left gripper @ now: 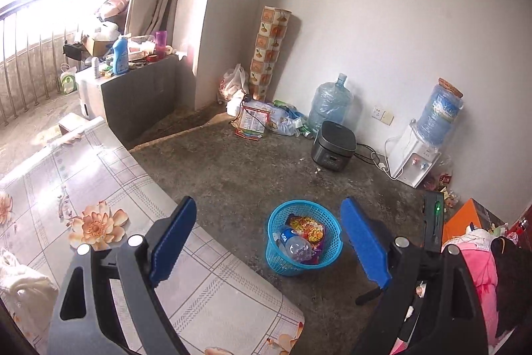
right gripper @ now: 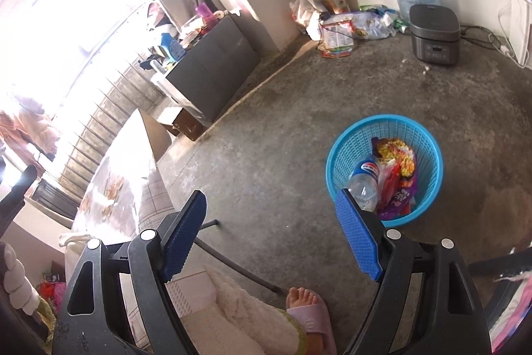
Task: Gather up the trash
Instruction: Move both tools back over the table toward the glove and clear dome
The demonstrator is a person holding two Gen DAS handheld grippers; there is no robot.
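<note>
Trash is seen collected in a round blue plastic mesh basket (left gripper: 304, 237) standing on the bare grey concrete floor (left gripper: 252, 168): a clear plastic bottle with a blue label (left gripper: 294, 243) and crumpled colourful snack wrappers (left gripper: 307, 228). Beside it, a floral-patterned tabletop (left gripper: 99, 182) is noted. Farther back, a dark rice cooker (left gripper: 333, 146) and loose packaging (left gripper: 266, 118) are seen against the wall. The left gripper (left gripper: 269, 252) and right gripper (right gripper: 271, 238) are both held spread, nothing between the pads.

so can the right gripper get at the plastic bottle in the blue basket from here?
Probably yes. The right gripper is open and empty, the blue basket has no lid, and the plastic bottle lies on top of the wrappers. Only bare floor lies between them.
</note>
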